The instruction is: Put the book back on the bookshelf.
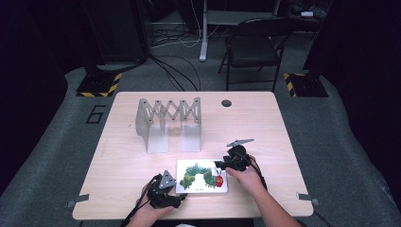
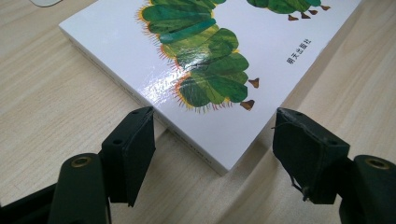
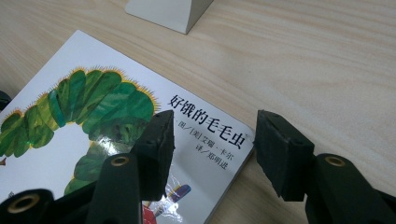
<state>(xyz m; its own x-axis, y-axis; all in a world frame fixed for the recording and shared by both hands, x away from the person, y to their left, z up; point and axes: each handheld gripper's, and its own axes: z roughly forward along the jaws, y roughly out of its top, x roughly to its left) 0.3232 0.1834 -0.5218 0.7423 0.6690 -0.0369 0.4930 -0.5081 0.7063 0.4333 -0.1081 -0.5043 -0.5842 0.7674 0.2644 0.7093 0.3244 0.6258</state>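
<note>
High view puts the picture book (image 1: 202, 176) flat on the near part of the table (image 1: 118, 156), cover up, with a green caterpillar arching across the white cover. My left gripper (image 1: 166, 191) sits at the book's near left corner and my right gripper (image 1: 226, 165) at its far right corner, so the two stand at opposite corners of the book. Behind the book, toward the middle of the table, stands a grey folding rack (image 1: 168, 124) with scissor-like bars across its top, just apart from the book's far edge.

From the left gripper view I see the book (image 2: 224, 70) with one corner pointing in between my two black jaws. The left gripper (image 2: 212, 140) is released: one pad stands right against the spine-side edge, and I can't quite tell from this angle whether it touches; the other pad is off to the side over bare wood, clear of the cover.

In the right gripper view the book (image 3: 93, 107) lies under and ahead of the jaws, with its printed title near the corner. One jaw of the right gripper (image 3: 212, 140) hangs over the cover beside the title, the other over the table just past the book's edge. The corner lies in the gap between them, and neither pad presses on it, so I read this claw as released too. The foot of the rack (image 3: 170, 11) shows at the top edge of that view.
</note>
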